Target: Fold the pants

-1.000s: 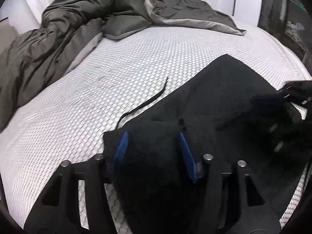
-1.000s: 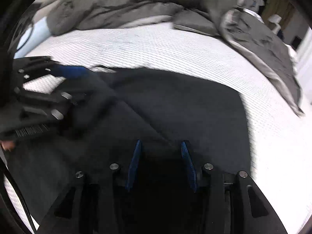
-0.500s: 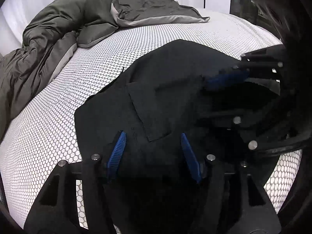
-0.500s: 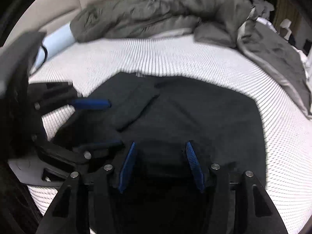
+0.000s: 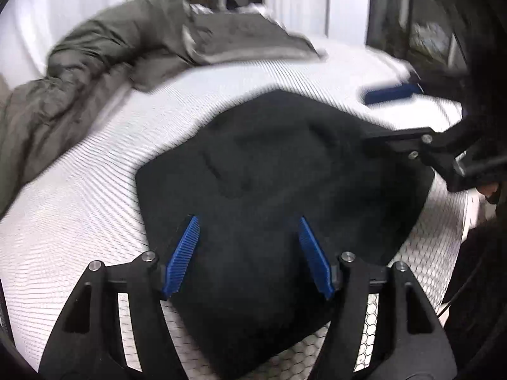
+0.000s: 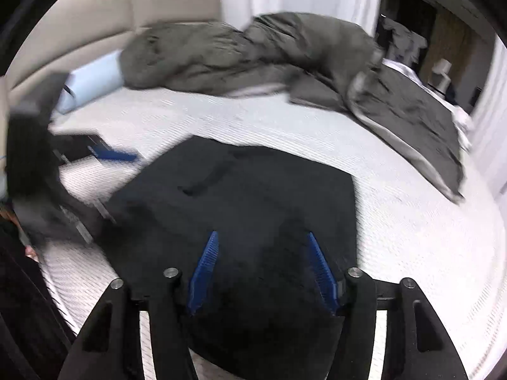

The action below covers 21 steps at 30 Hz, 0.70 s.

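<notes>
1. The black pants (image 5: 279,209) lie as a compact folded bundle in the centre of the left wrist view, flat on the white mattress (image 5: 79,196); in the right wrist view the same bundle fills the lower middle of the frame. It looks like the fold is largely made, which would explain why neither tool grips cloth.
2. The left gripper (image 5: 248,253) sits at the bottom centre of its own view, blue pads spread wide with only dark fabric showing between them. It holds nothing; whether the tips touch the cloth cannot be told.
3. The right gripper (image 6: 263,272), at the bottom centre of its view, is likewise spread apart above the near edge of the pants, empty.
4. Each tool shows in the other's camera: the right one enters from the right edge of the left wrist view, one blue pad over the mattress beyond the bundle's far corner; the left one is a blur at the left edge of the right wrist view.
5. A rumpled grey duvet (image 6: 285,57) is heaped across the upper part of both frames, well apart from the pants, leaving working room.
</notes>
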Available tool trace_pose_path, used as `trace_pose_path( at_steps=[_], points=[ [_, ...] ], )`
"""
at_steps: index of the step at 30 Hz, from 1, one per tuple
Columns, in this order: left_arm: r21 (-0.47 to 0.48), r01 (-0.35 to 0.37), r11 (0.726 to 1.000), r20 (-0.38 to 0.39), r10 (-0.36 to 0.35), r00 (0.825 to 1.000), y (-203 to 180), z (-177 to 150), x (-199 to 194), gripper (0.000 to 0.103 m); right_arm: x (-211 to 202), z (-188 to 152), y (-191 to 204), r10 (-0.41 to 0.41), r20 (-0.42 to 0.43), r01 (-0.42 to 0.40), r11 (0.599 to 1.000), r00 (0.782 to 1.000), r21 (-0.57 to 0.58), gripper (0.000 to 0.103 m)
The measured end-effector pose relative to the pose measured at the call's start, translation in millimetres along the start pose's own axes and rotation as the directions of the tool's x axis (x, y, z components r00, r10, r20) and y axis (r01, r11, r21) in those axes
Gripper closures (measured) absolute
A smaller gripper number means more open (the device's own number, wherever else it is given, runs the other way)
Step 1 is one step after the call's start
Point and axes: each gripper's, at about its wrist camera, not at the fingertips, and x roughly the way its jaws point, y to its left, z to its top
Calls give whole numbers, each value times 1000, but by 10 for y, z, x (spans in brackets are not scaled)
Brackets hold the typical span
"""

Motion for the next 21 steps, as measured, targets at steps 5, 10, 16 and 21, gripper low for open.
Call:
trace_pose_path(
  at_steps=[5,10,16,21],
  points=[
    [67,-6,998,-46,9,999,-27,-108,171,36,752,-111,292,33,-179,-38,999,983,-29,36],
    [-4,-74,997,-46,74,996,253,-300,-4,30,545,-401,35,-3,-147,0,1000,989,-23,40],
    [-22,-42,999,133,45,990,110,-412,-553,33,-26,-731,-314,-45,-21,48,985,999,164,33],
    [123,-12,992,18,10,1000,-292,-425,-212,32,-64,-530,-103,108,56,-115,983,993,140,34]
  ],
)
